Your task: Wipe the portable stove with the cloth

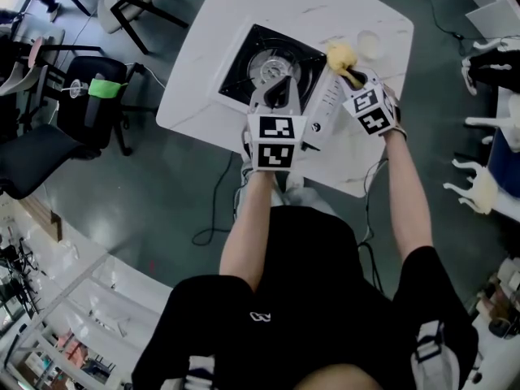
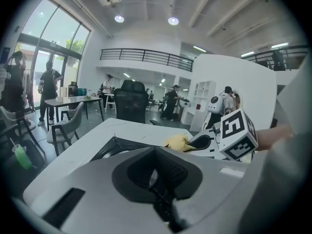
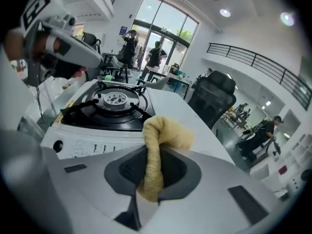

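Note:
The portable stove (image 1: 264,63) sits on a white table (image 1: 199,51), with a black top, a round burner and a white control front (image 3: 78,143). My right gripper (image 1: 351,75) is shut on a yellow cloth (image 1: 341,55) at the stove's right front corner. The cloth (image 3: 163,135) bulges out between the jaws just above the control front. My left gripper (image 1: 276,94) hovers over the stove's near edge, jaws together with nothing in them. From the left gripper view the cloth (image 2: 178,141) and the right gripper (image 2: 209,143) show beyond the stove (image 2: 114,147).
A small round white object (image 1: 370,43) lies on the table behind the cloth. A black office chair (image 1: 85,104) stands left of the table, and cables (image 1: 219,201) trail on the floor. Shelving (image 1: 81,315) is at lower left. People stand far off by the windows (image 3: 156,52).

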Motion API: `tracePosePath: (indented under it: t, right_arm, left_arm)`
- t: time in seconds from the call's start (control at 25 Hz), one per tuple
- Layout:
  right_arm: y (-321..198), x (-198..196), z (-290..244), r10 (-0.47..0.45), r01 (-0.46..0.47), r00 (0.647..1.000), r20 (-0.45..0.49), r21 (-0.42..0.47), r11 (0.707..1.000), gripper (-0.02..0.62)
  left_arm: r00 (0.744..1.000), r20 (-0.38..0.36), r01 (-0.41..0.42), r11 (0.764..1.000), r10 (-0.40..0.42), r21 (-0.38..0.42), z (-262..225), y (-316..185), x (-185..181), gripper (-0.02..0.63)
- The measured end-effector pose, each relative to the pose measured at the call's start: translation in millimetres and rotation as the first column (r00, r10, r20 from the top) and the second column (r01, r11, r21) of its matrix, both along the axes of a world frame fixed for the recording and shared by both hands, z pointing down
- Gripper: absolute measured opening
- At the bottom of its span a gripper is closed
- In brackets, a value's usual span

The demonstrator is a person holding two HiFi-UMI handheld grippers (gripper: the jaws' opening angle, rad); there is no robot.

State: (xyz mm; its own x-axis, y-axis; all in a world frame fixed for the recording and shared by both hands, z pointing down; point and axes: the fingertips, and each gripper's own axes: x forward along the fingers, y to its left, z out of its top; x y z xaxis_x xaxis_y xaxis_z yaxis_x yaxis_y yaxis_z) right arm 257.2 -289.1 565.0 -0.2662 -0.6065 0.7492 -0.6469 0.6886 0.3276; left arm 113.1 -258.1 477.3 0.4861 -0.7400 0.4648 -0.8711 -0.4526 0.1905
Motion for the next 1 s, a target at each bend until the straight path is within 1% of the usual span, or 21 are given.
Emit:
tracePosePath:
  t: [0.08,0.24,0.6,1.0]
  right_arm:
    - [7.2,-1.9,-0.8,-0.007,0.008,0.999,0.045,-0.028,1.0,0.04]
    - [25.3,-8.2,-2.2,-0.037,0.041,0.996,0.079,-0.051,0.998,0.04]
    - [61.6,-21.8,-1.9,-0.094,0.1,0.991,0.095,-0.059,0.993,0.04]
    - [105.3,-30.1,-1.1,-0.165,0.173,0.98,0.112,-0.067,0.983,0.04]
  left_arm:
    - [1.0,0.0,0.012,1.0,-0.012,-0.005,2.7,3.9,-2.7,-0.008]
    - [0.999,-0.006,0.047,0.999,-0.047,-0.013,6.7,13.7,-8.9,-0.008]
    - [0.993,-0.03,0.117,0.993,-0.117,-0.012,9.9,43.8,-13.6,-0.008]
    - [0.986,-0.022,0.168,0.986,-0.168,-0.003,5.2,78.4,-17.1,-0.008]
